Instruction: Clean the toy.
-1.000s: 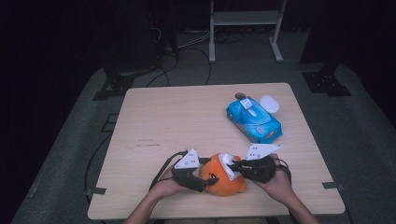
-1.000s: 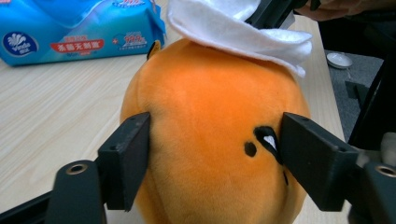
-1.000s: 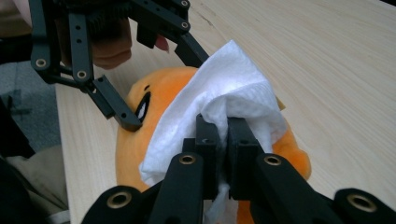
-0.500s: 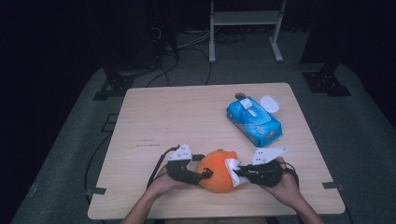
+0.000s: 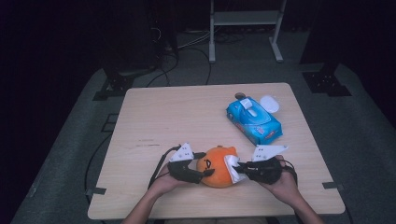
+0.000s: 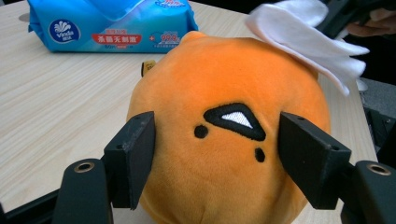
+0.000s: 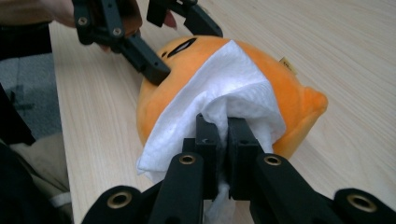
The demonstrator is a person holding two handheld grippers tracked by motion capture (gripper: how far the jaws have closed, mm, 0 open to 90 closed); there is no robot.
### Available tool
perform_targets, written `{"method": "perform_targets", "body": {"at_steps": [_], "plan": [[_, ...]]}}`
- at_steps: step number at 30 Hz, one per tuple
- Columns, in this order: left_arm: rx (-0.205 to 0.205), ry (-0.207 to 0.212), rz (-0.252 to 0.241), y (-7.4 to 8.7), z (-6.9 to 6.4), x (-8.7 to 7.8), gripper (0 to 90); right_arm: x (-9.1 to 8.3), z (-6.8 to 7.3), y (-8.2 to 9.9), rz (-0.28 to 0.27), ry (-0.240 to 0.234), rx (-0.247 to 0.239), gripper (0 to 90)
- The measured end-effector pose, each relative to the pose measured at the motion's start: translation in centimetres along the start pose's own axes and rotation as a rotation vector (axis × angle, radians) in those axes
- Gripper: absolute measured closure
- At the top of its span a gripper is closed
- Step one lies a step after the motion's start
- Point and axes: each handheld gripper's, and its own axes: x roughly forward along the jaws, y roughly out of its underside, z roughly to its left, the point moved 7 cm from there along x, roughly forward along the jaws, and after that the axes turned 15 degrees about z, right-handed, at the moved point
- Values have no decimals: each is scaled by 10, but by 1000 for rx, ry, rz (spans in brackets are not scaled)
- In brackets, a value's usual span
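Orange plush toy [image 5: 218, 166] sitting on the table [image 5: 154, 116] near its front edge, squarely between the two sets of jaws. Pretty round, no real long axis; stitched face turned straight toward the left gripper [image 6: 217, 149], little ear bump pointing off to the far side as seen in the right gripper view.

Left jaws set on either side of the face, pads against the fabric, having just been closing in on the toy. Looks like a light squeeze on the plush rather than a hard clamp.

Right gripper [image 7: 223, 135] clamped shut on a folded white wipe [image 7: 224, 88], wipe draped over the toy's back right ahead of those jaws and touching it.

Blue pack of wipes [image 5: 254, 120] well beyond the right jaws, toward the far right corner, lying at a slant, with a small white lid [image 5: 270, 103] just past it. Lots of bare table ahead of and to the left of the left jaws; only a thin strip of table behind the toy before the front edge.
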Motion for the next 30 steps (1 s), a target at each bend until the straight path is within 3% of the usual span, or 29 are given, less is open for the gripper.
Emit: {"method": "perform_targets", "body": {"at_steps": [2, 5, 8, 12, 15, 20, 22, 24, 27, 30], "plan": [[-2, -1, 0, 0, 1, 0, 298, -1, -1, 4, 9, 8, -4, 843], [-15, 4, -4, 0, 2, 0, 298, -3, -11, 13, 25, 13, 30, 843], [-15, 6, -4, 0, 2, 0, 297, -4, -12, 15, 26, -2, 38, 844], [3, -1, -4, -5, -3, 4, 289, 3, 7, 2, 12, -46, -27, 844], [14, -14, 3, -5, -3, 4, 298, 8, 14, -5, 22, -22, -61, 843], [-4, -1, -7, -3, 0, 4, 306, 4, -3, -6, 2, 17, -4, 843], [-1, 0, -6, -3, 0, 4, 305, 2, -20, 4, 2, 39, 52, 841], [1, 0, -6, -3, -1, 4, 302, 1, -26, 9, 14, 50, 69, 843], [18, -3, -7, -5, -4, 5, 292, 0, -25, 10, 15, 51, 74, 844], [66, -7, -5, -8, -10, 7, 299, 2, -10, -2, 7, 43, 26, 843]]}}
